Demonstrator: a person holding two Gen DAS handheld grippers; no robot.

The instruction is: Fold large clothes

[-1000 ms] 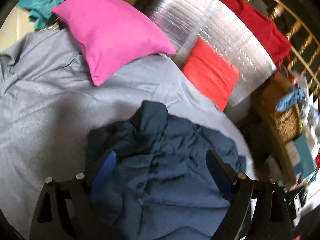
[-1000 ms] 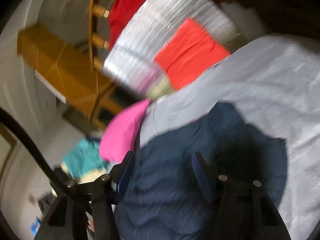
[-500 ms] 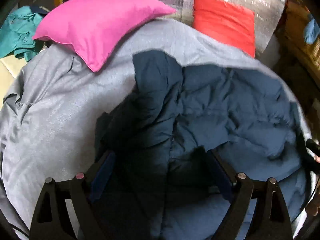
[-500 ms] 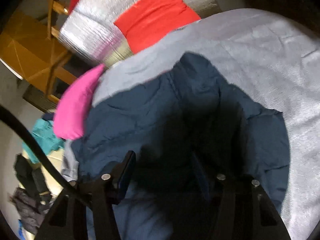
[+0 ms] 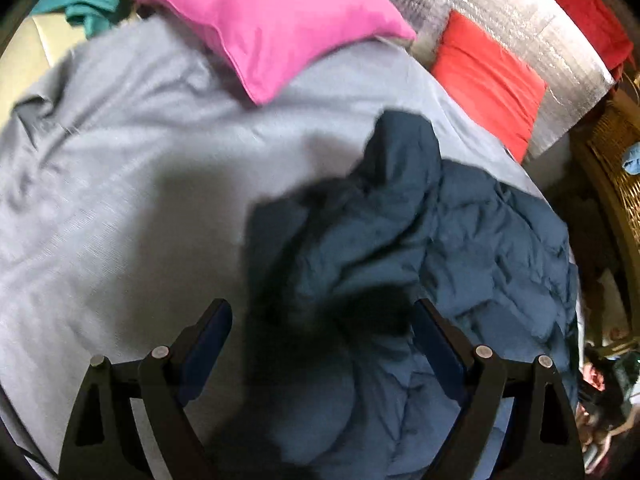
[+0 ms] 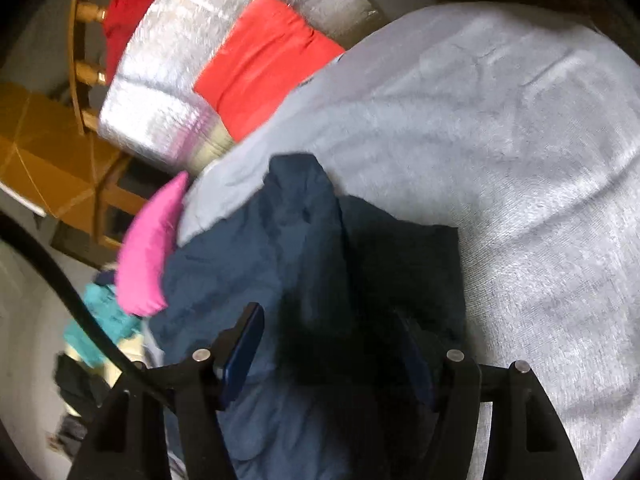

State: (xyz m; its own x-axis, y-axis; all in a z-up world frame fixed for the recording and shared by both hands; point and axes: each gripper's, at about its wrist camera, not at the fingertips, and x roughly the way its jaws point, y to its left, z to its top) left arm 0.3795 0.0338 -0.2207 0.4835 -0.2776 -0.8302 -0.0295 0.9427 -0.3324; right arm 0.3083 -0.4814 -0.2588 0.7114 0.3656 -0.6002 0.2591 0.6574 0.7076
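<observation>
A crumpled navy padded jacket (image 5: 460, 240) lies on a grey bed cover (image 5: 120, 200). In the left wrist view my left gripper (image 5: 320, 320) hangs over the jacket's left part with its jaws wide apart. Its left finger is above bare cover and its right finger above the jacket, and nothing is pinched. The right wrist view has the same jacket (image 6: 280, 260) under my right gripper (image 6: 332, 340). Those jaws are opening. Dark fabric lies below and between them, and the pads do not press on it.
A pink pillow (image 5: 272, 20) and a red cushion (image 5: 488, 80) lie at the far end of the bed, against a silver foil mat (image 5: 520, 20). A teal garment (image 5: 92, 0) sits at the far left. Wicker furniture (image 5: 616, 160) and clutter stand beyond the right edge.
The left view has swung left, so the jacket now sits right of centre and grey cover shows under the left finger. The right gripper has dropped closer to the jacket and its jaws stand wider.
</observation>
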